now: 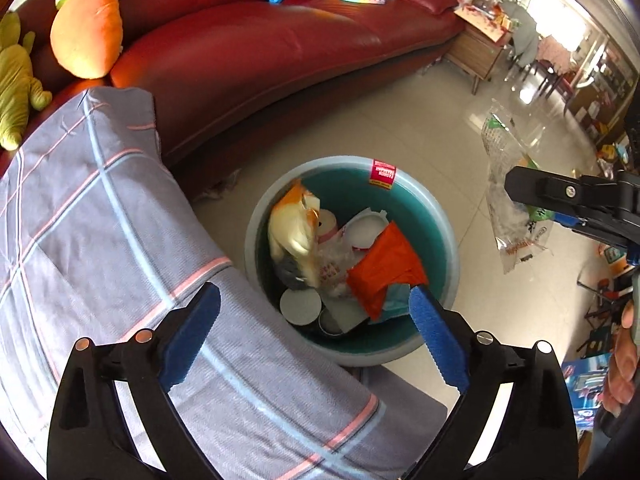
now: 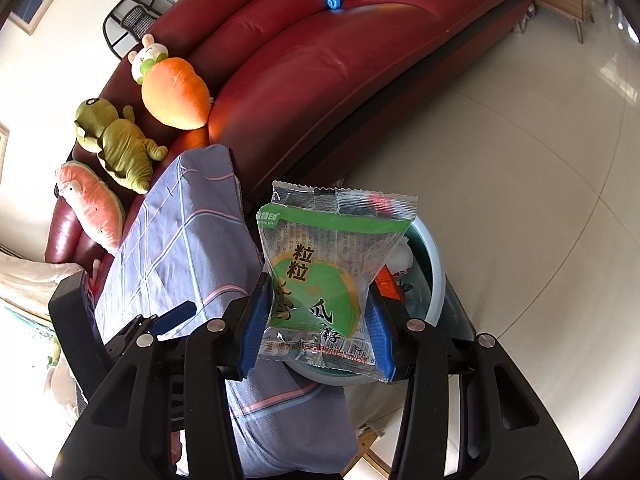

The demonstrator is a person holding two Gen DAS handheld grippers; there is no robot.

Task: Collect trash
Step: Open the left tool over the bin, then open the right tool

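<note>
The left hand-held gripper (image 1: 314,336) hangs spread and empty above the trash bin (image 1: 448,216). The right hand-held gripper (image 2: 316,330) pinches a green snack wrapper (image 2: 320,276) just beside the bin; next, I judge, it must carry it over the rim and release.

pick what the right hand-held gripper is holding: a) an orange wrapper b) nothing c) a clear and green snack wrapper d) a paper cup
c: in the right wrist view the right hand-held gripper has its blue pads closed on a clear and green snack wrapper, held up in front of the trash bin; the orange wrapper already lies inside the bin.
</note>
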